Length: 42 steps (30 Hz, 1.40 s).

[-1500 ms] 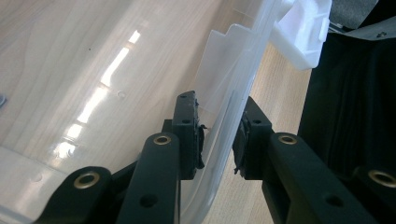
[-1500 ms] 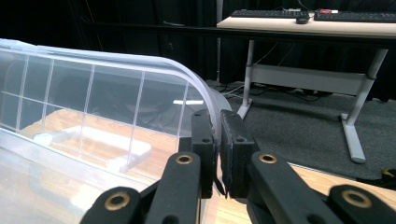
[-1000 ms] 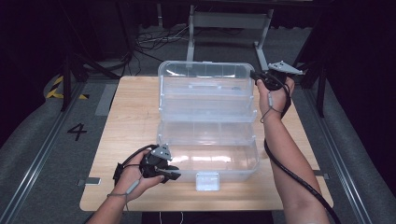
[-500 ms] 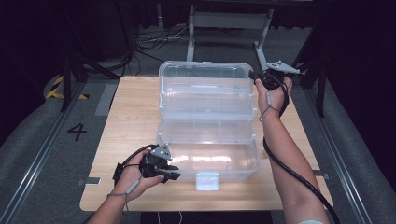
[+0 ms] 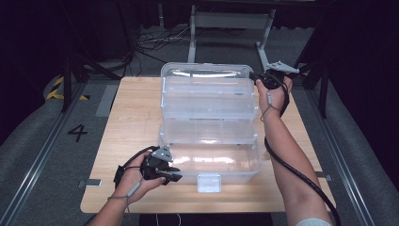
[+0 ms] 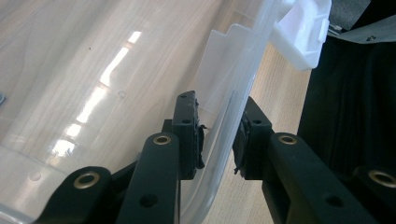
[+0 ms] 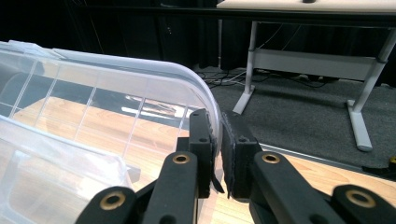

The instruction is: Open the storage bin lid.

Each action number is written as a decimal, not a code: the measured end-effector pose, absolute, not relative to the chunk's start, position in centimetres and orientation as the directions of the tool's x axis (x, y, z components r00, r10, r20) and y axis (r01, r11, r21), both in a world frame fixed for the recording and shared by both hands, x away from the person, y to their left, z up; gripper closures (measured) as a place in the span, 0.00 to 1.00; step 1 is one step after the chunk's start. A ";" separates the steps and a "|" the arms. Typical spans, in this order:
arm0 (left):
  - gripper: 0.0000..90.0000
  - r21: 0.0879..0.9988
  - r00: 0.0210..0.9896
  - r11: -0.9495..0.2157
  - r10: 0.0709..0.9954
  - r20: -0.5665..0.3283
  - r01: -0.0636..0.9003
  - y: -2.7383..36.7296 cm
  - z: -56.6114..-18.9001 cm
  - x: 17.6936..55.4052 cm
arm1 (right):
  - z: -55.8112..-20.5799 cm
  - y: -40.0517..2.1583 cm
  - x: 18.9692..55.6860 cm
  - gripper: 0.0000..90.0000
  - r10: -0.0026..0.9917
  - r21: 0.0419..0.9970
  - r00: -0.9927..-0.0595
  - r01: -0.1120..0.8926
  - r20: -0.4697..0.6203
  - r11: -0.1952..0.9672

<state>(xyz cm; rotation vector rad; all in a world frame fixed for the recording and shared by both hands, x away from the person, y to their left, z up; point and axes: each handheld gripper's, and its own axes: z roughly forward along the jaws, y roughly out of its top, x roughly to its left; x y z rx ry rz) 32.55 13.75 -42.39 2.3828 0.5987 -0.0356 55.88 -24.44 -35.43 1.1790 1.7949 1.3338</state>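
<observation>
Clear plastic organizer box (image 5: 209, 127) stands open in the middle of the wooden counter (image 5: 131, 117), its stepped trays fanned out from the near edge toward the far edge and its lid (image 5: 207, 71) upright at the back. A white latch (image 5: 209, 182) hangs on the front wall of the box, close to the counter's near edge.

The left tool (image 5: 170, 175) sits at the box's near left corner. In the left gripper view its two black jaws straddle the thin clear wall (image 6: 233, 116) of the bottom tray, one inside and one outside; the inner pad sits close against the plastic while a small gap shows on the outer side, so I cannot tell whether the wall is truly pinched.

The right tool (image 5: 258, 78) is at the far right corner of the box, up at the lid. In the right gripper view the jaws stand nearly together on either side of the rounded rim of the lid (image 7: 212, 109), gripping it; they have just been easing apart very slightly, with the rim between them.

Around the counter lies grey floor, with a painted number 4 (image 5: 77, 133) to the left, yellow-and-black tape (image 5: 59, 88) beyond it, and loose cables (image 5: 150, 44) past the far edge. A metal frame with white legs (image 5: 230, 21) stands behind the counter. Each forearm reaches in along its own side of the box, and a black cable (image 5: 301, 176) trails along the right arm.
</observation>
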 end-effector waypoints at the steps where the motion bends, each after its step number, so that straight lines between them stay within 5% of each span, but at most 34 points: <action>1: 0.82 0.607 0.894 -0.669 0.411 -0.179 0.429 13.7 -42.4 32.5 | -35.5 -24.4 56.0 0.93 0.906 0.949 -0.422 0.299 0.039 0.099; 42: 0.82 0.603 0.896 -0.674 0.406 -0.180 0.427 13.7 -42.4 32.6 | -38.0 -24.9 58.1 1.00 0.897 0.925 -0.428 0.373 0.106 0.069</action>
